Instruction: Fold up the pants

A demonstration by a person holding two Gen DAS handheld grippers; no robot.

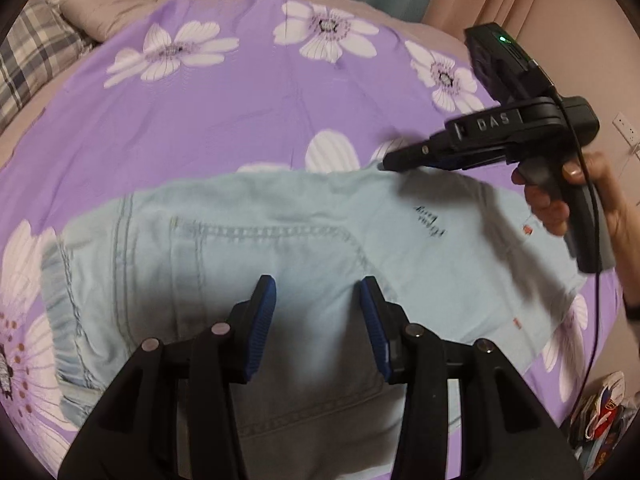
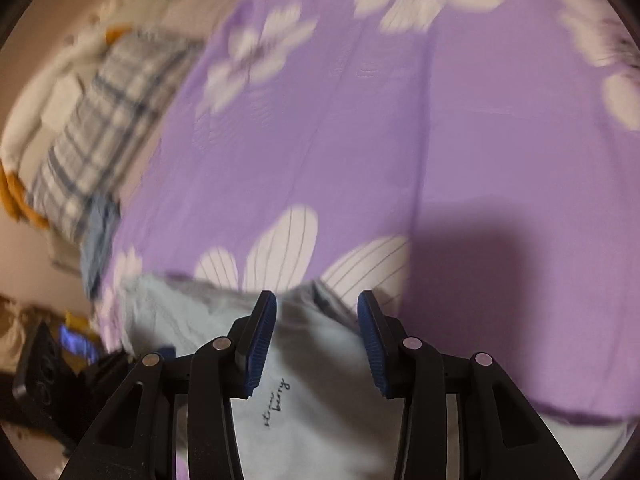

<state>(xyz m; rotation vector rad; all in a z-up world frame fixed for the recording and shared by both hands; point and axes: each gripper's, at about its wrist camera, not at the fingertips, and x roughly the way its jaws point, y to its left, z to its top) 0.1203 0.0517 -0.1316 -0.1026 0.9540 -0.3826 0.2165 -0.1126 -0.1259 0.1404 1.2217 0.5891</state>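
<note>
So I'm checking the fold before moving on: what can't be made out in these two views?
- Pants: near edge hidden behind the left claw, left wrist view.
- Small black lettering: too small to read, right wrist view.
- Bed clutter: motion-blurred, right wrist view.

One pair of pants (image 1: pixel 280 248), two grippers, one bedsheet (image 1: pixel 240 120).

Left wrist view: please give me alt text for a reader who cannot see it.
Light blue denim pants lie folded on a purple bedsheet with white flowers. The left hand-held gripper hovers over them with jaws open and nothing between. At right, a person's hand brings the right hand-held gripper to the pants' far edge.
</note>
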